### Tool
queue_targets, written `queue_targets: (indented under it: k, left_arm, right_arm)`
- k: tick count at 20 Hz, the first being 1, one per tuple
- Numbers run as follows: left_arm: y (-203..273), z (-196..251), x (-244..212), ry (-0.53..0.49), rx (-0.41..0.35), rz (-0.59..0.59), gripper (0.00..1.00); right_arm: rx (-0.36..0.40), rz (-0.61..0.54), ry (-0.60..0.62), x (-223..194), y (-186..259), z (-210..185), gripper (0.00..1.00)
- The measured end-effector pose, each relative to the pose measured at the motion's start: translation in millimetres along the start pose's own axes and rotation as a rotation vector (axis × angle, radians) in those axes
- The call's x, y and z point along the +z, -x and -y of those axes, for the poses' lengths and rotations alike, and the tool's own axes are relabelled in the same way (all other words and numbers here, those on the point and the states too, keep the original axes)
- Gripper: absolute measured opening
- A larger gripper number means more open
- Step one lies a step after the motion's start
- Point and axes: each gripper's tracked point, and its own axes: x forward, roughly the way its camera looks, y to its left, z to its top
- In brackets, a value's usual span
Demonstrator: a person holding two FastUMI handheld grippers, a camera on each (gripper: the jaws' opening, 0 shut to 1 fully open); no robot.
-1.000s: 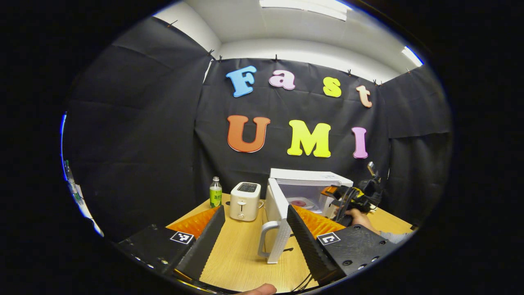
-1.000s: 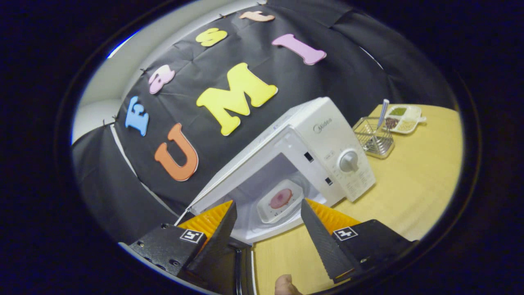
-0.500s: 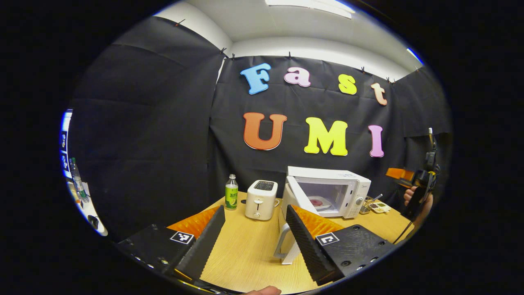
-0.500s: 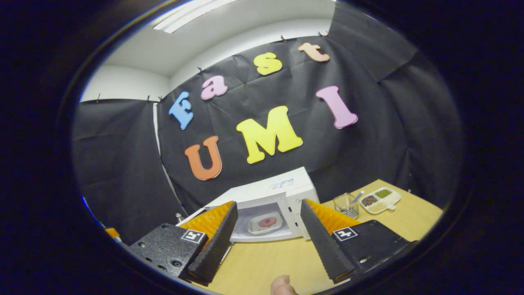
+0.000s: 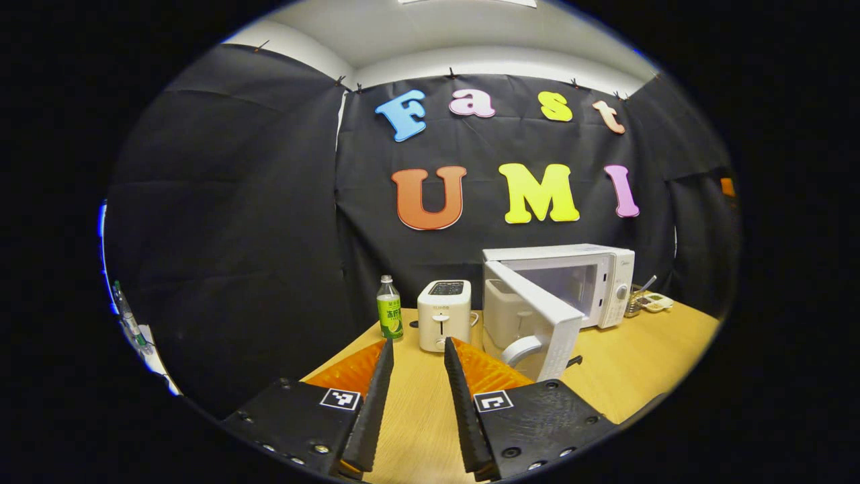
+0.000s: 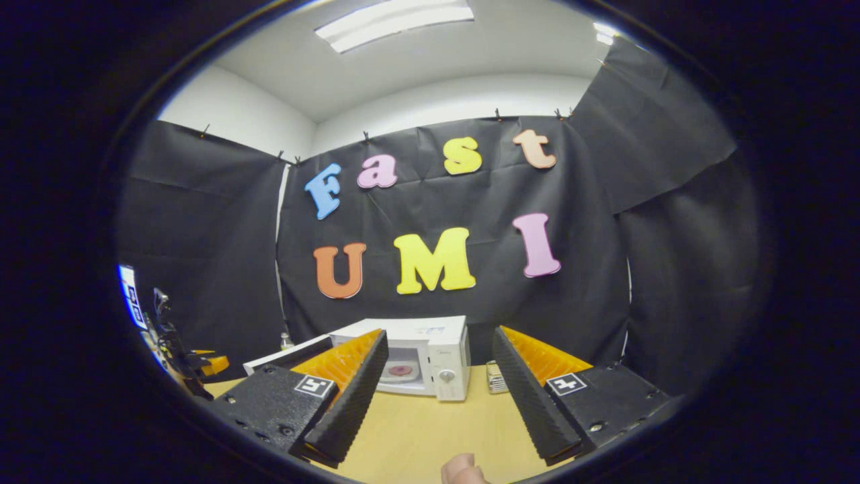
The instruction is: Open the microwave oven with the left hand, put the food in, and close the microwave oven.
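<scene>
Microwave (image 5: 591,282) door (image 5: 537,319) partly open, food (image 6: 401,370) inside, both grippers empty and back from it.

In the left gripper view the left gripper (image 5: 415,396) hovers over the table (image 5: 631,363), its 2 fingers a narrow gap apart with nothing between them. The microwave stands ahead and right of it; the door swings out toward the camera, handle (image 5: 519,349) at its near edge. A toaster (image 5: 443,314) sits just left of the microwave, and a bottle (image 5: 389,316) left of the toaster. A rack (image 5: 633,306) and a tray (image 5: 655,302) lie right of the microwave. In the right gripper view the right gripper (image 6: 437,393) is spread wide and empty, well back from the microwave; the food lies on a plate (image 6: 401,374) in the microwave's cavity.
</scene>
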Motion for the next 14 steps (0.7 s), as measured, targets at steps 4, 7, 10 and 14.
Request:
queue_targets:
  k: [4, 7, 10, 14]
  left_arm:
    - [-17, 16, -21, 0.093, -0.059, -0.015, 0.02]
    - [-25, 35, -40, 0.104, -0.095, -0.038, 0.0]
    - [-28, 55, -53, 0.09, -0.118, -0.06, 0.0]
    - [-28, 84, -53, 0.106, -0.161, -0.051, 0.0]
  right_arm:
    - [-0.066, 0.039, -0.025, 26, 62, 41, 0.89]
    - [-0.105, 0.072, -0.048, 36, 103, 69, 0.99]
    - [-0.133, 0.087, -0.038, 43, 127, 87, 0.99]
    - [-0.159, 0.095, -0.002, 45, 142, 101, 0.99]
